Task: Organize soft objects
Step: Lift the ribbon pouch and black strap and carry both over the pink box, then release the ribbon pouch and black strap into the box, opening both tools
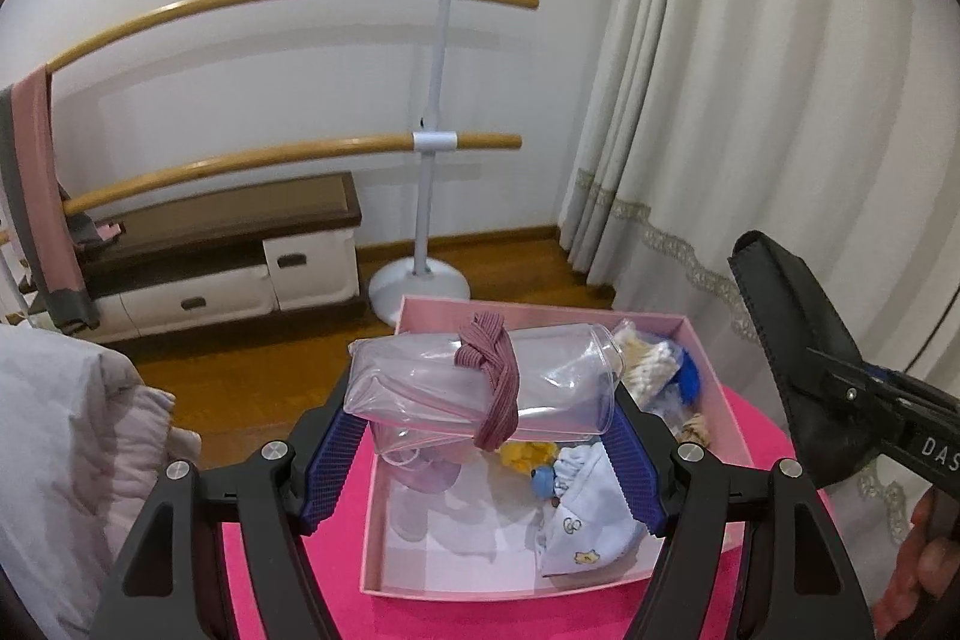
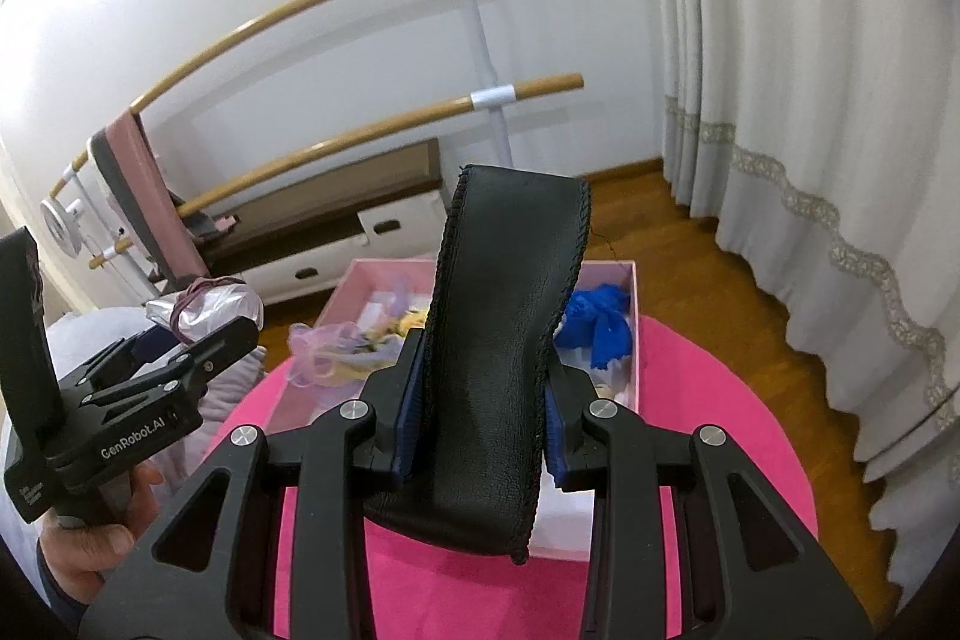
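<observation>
My left gripper (image 1: 480,424) is shut on a clear plastic pouch (image 1: 456,388) with a mauve elastic band (image 1: 489,376) wrapped round it; it hangs over the pink box (image 1: 384,538). In the box lie a pale blue baby garment (image 1: 591,520), a yellow soft item (image 1: 519,454), cotton swabs (image 1: 651,370) and a blue fuzzy piece (image 2: 600,322). My right gripper (image 2: 486,400) is shut on a black leather pouch (image 2: 498,340) that stands upright between its blue pads, above the near side of the box (image 2: 627,340). That black pouch (image 1: 798,370) also shows at the right of the left wrist view.
The box sits on a bright pink round cloth (image 2: 720,448). A wooden-barred ballet stand (image 1: 441,142) and a low white drawer cabinet (image 1: 240,268) line the wall. Cream curtains (image 1: 750,100) hang at the right. A quilted pale pink garment (image 1: 72,460) lies left.
</observation>
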